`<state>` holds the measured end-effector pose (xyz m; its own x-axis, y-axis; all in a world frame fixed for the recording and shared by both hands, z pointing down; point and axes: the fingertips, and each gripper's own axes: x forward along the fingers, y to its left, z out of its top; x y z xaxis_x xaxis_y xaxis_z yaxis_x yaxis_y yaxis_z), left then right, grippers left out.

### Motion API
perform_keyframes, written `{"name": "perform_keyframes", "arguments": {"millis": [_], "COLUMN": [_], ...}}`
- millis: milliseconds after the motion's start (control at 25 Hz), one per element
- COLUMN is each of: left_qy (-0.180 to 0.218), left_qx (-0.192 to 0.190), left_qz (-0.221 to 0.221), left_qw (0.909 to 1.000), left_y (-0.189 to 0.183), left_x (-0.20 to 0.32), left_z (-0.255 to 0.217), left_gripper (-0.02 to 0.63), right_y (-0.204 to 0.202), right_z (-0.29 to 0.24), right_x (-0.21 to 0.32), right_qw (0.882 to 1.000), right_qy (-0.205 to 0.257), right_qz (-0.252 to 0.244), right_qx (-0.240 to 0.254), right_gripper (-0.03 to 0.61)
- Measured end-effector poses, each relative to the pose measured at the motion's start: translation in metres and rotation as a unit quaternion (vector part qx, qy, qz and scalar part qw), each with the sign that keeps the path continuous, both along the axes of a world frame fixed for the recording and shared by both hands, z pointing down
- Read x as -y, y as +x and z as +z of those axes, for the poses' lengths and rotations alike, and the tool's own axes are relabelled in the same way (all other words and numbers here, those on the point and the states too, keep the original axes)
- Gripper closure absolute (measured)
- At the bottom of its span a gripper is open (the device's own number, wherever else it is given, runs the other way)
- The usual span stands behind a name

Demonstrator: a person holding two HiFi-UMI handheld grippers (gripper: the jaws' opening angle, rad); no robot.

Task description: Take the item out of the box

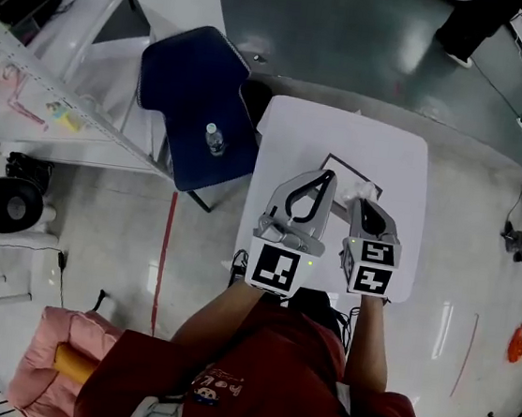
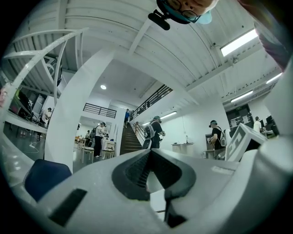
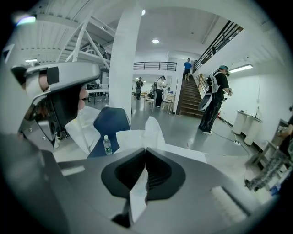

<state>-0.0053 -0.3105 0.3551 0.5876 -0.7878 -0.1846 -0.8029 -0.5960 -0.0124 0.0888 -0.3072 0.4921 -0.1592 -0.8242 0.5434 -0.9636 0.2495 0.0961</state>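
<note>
White table (image 1: pixel 301 128), crumpled thin white paper (image 3: pixel 154 130) pinched in right gripper (image 3: pixel 145 150); left gripper (image 2: pixel 150 151) closed, empty

A white table (image 1: pixel 345 138) stands on glossy grey floor (image 1: pixel 358 35); upper left, a blue chair (image 1: pixel 187 80) holds a bottle (image 1: pixel 214 139).

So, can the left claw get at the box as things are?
Probably yes: the left claw hovers at the near edge of the box with nothing between them. It is shut and empty, so it must open first. The right claw holds paper.
</note>
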Motion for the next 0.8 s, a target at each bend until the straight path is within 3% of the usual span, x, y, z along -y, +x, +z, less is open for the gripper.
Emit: {"name": "perform_keyframes", "arguments": {"millis": [320,800], "left_qy": [0.014,0.015], "left_qx": [0.006,0.024], "left_qz": [-0.009,-0.046], "left_qw": [0.9998,0.9985], "left_y": [0.033,0.061], "left_x": [-0.016,-0.028], "left_z": [-0.018,-0.035], "left_gripper": [0.612,0.612], "right_y": [0.027,0.06], "right_z": [-0.044,-0.109], "right_x": [-0.021,-0.027], "right_qw": [0.998,0.986], "right_qy": [0.054,0.143], "right_qz": [-0.01,-0.034], "right_qx": [0.034,0.082], "right_gripper": [0.573,0.574]}}
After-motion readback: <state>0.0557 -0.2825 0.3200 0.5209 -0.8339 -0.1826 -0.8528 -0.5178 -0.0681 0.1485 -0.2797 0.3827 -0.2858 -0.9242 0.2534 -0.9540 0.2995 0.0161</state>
